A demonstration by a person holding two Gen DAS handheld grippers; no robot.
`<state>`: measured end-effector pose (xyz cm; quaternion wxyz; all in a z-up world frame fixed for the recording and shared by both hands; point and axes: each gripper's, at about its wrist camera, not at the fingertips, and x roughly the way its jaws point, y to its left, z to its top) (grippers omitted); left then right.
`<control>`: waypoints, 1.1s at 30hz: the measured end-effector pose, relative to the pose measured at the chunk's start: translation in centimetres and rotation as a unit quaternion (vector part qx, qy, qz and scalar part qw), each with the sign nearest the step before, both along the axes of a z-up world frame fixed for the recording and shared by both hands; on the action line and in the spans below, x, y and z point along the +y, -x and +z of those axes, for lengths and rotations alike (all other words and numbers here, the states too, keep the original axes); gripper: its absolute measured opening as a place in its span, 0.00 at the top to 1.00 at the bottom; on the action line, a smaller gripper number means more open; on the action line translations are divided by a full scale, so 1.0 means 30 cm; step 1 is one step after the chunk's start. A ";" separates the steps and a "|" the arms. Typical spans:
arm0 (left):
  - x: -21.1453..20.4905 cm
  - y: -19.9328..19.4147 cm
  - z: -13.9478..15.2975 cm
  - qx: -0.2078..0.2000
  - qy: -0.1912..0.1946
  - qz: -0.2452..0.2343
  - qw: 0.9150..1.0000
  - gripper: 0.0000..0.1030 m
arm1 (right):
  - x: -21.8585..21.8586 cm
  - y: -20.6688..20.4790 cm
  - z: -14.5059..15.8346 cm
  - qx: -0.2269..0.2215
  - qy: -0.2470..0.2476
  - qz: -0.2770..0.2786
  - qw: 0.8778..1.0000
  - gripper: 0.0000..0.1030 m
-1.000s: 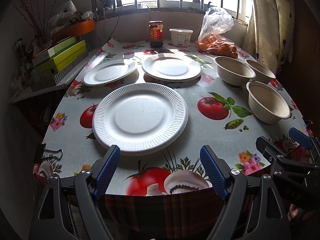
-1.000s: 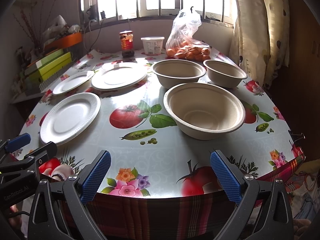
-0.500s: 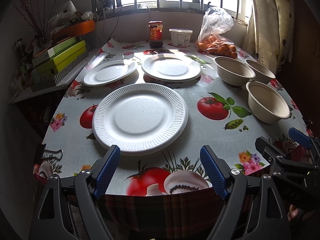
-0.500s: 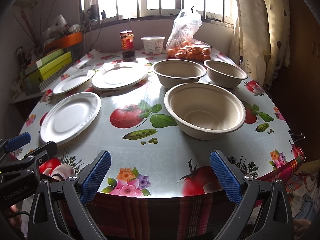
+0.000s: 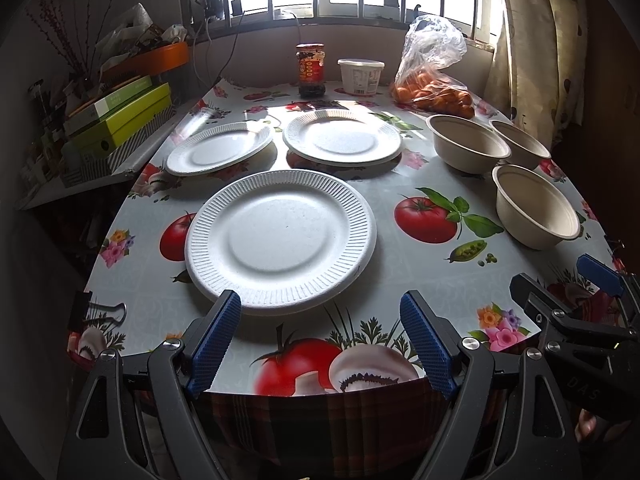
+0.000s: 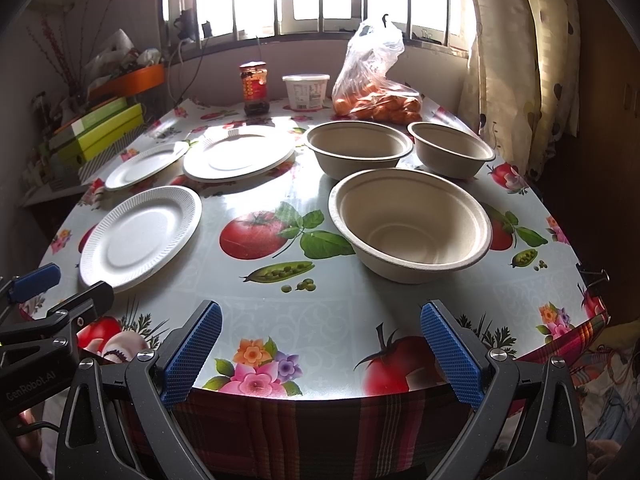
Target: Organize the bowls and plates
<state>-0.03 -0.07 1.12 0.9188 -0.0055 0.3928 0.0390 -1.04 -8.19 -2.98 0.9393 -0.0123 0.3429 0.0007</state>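
Three white foam plates lie on the table: a near plate (image 5: pixel 280 240) (image 6: pixel 140 236), a far left plate (image 5: pixel 218 152) (image 6: pixel 146 164) and a far middle plate (image 5: pixel 342 140) (image 6: pixel 240 156). Three beige paper bowls stand at the right: a near bowl (image 5: pixel 536 208) (image 6: pixel 410 224), a middle bowl (image 5: pixel 466 144) (image 6: pixel 358 152) and a far bowl (image 5: pixel 520 144) (image 6: pixel 452 152). My left gripper (image 5: pixel 320 340) is open and empty just short of the near plate. My right gripper (image 6: pixel 320 348) is open and empty at the table's front edge, short of the near bowl.
A sauce jar (image 5: pixel 310 68), a white tub (image 5: pixel 360 76) and a bag of oranges (image 5: pixel 432 88) stand at the table's far edge below the window. Stacked green boxes (image 5: pixel 120 116) sit on a shelf at the left. A curtain (image 6: pixel 520 60) hangs at the right.
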 end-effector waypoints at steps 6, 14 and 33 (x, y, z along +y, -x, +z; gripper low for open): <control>-0.001 0.000 0.000 0.000 0.000 0.000 1.000 0.20 | 0.007 -0.004 0.000 0.001 0.001 0.001 1.000 0.02; 0.009 -0.010 0.000 0.000 0.005 -0.001 1.000 0.20 | 0.019 -0.013 0.010 -0.007 0.001 0.011 1.000 0.02; 0.164 -0.062 0.045 -0.008 0.011 0.035 0.999 0.20 | 0.117 -0.095 0.087 -0.039 0.020 0.077 0.996 0.02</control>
